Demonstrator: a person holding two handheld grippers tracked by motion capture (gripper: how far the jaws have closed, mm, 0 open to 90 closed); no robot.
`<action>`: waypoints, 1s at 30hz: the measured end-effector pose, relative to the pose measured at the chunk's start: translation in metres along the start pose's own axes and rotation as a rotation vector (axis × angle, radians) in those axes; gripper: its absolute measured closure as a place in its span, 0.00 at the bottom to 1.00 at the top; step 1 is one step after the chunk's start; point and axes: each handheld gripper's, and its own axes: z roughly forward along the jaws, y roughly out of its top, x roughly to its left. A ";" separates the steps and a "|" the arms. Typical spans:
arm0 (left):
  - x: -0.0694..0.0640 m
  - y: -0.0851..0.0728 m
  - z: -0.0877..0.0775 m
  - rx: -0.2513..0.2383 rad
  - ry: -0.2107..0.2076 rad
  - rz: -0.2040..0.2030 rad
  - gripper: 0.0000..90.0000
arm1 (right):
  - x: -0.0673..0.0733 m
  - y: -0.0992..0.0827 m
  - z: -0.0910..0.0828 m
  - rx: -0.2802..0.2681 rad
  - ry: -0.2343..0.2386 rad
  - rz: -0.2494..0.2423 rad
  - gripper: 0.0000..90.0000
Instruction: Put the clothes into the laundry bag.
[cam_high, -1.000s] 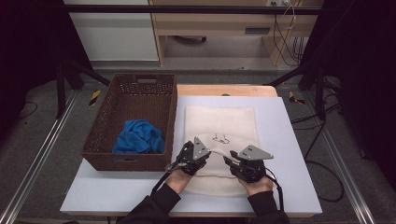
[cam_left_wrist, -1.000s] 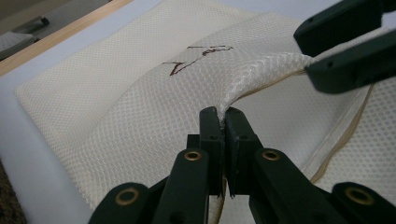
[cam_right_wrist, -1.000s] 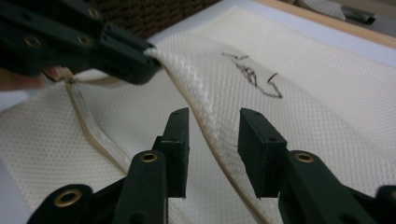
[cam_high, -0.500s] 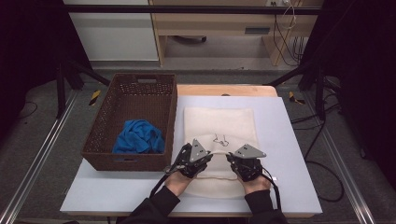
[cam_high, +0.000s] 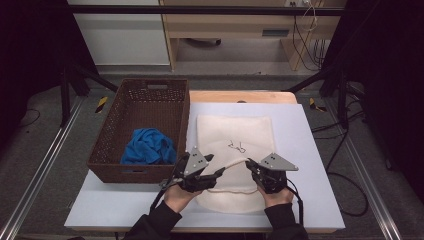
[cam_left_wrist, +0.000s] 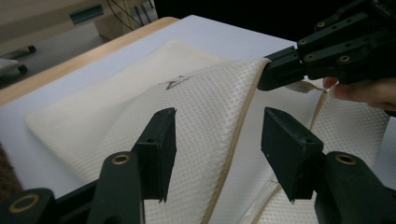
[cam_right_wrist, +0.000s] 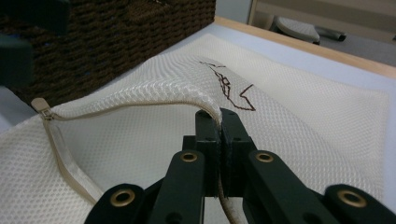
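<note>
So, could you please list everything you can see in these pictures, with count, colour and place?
mesh laundry bag: one, cream with a dark scribble, flat on the board, near zipper edge lifted
zipper: one, beige, along the bag's open near edge
basket: one, dark brown wicker, at the table's left
cloth: one, blue, crumpled inside the basket
board: one, white, covers the table top
table: one, light wood, edge shows beyond the board
desk: one, pale wood, at the back
cables: several, dark, by the desk and on the floor at right
left gripper: one, black, jaws open after just opening, bag edge lies between them unpinched
right gripper: one, black, jaws shut on the bag's raised edge
hands: two, at the near edge
</note>
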 end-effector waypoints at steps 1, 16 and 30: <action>0.003 0.002 -0.005 -0.009 0.008 -0.007 0.48 | 0.000 0.001 -0.001 -0.007 -0.002 -0.002 0.98; 0.080 0.010 -0.070 -0.026 0.241 -0.034 0.41 | -0.001 0.004 -0.005 -0.035 0.001 0.007 0.98; 0.154 0.002 -0.079 0.052 0.379 -0.080 0.36 | -0.001 0.003 -0.004 -0.028 0.006 0.003 0.98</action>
